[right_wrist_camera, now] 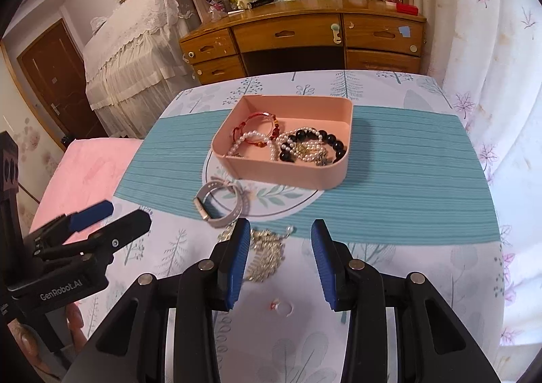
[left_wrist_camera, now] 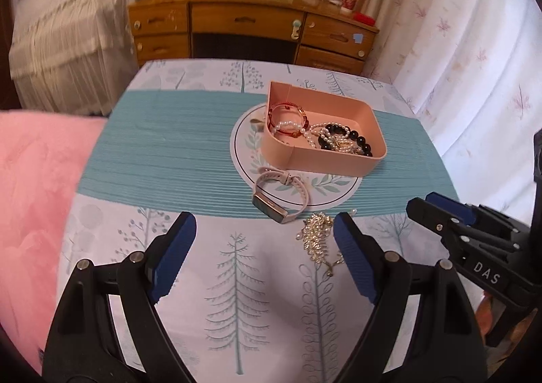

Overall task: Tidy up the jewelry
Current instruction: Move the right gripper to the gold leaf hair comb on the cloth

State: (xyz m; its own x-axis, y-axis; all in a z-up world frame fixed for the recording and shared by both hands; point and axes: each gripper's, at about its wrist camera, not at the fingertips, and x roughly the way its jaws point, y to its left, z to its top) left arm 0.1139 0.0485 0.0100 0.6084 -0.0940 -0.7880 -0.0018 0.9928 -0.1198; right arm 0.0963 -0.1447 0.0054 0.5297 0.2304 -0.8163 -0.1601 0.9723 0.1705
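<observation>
Right wrist view has the right gripper (right_wrist_camera: 279,259) spread wide and empty; a tiny ring (right_wrist_camera: 283,307) lies on the tablecloth (right_wrist_camera: 389,267) between its fingers; easy to flick off if they scrape down; gold hair comb (right_wrist_camera: 267,252) sits just beside the left finger and could snag; left gripper (left_wrist_camera: 264,254) is spread too; watch (right_wrist_camera: 220,203) next, then the pink box (right_wrist_camera: 291,176) already holding bracelets.

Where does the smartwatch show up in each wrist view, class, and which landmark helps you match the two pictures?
Left wrist view: the smartwatch lies centre frame, just nearer the camera than the pink tray.
Right wrist view: the smartwatch lies left of centre, near the tray's left front corner.
Shared landmark: the pink tray.
</observation>
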